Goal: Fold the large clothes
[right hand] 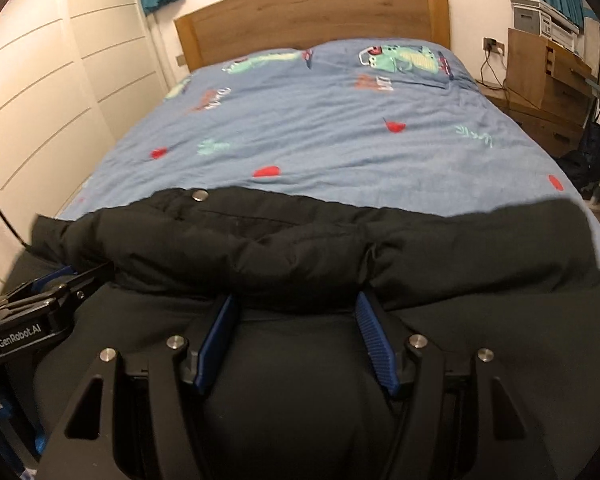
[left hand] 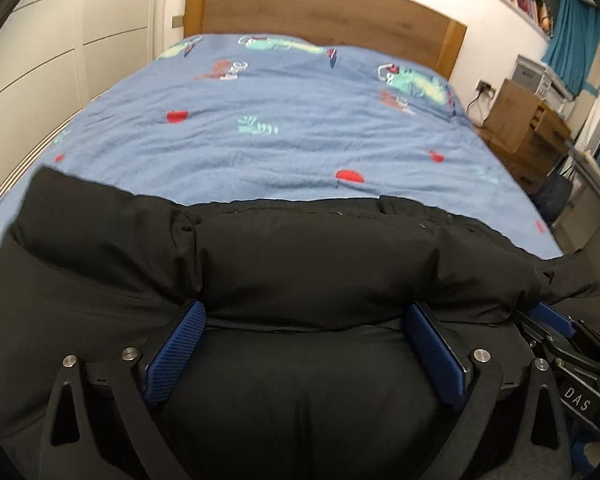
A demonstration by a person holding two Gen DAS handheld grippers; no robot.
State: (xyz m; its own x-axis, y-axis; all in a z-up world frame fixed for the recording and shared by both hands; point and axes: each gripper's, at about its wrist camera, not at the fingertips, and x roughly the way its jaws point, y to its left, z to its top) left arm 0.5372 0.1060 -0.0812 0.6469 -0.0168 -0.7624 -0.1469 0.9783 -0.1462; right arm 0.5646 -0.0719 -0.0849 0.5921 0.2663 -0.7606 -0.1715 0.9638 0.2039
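A black puffy jacket (left hand: 300, 256) lies across the near end of the bed; it also shows in the right wrist view (right hand: 284, 248), with a metal snap (right hand: 199, 195) on its far edge. My left gripper (left hand: 306, 312) has its blue fingers (left hand: 176, 352) wide apart, tips tucked under a thick fold of the jacket. My right gripper (right hand: 296, 304) also stands open, its blue fingers (right hand: 374, 340) reaching under the jacket's fold. Each gripper shows at the edge of the other's view: the right one (left hand: 556, 340), the left one (right hand: 52, 284).
The bed has a blue patterned cover (left hand: 284, 136) and a wooden headboard (left hand: 320, 12). White wardrobe doors (left hand: 40, 60) stand close on the left. A wooden drawer unit (left hand: 528, 128) with a printer, cables and a dark bag stands on the right.
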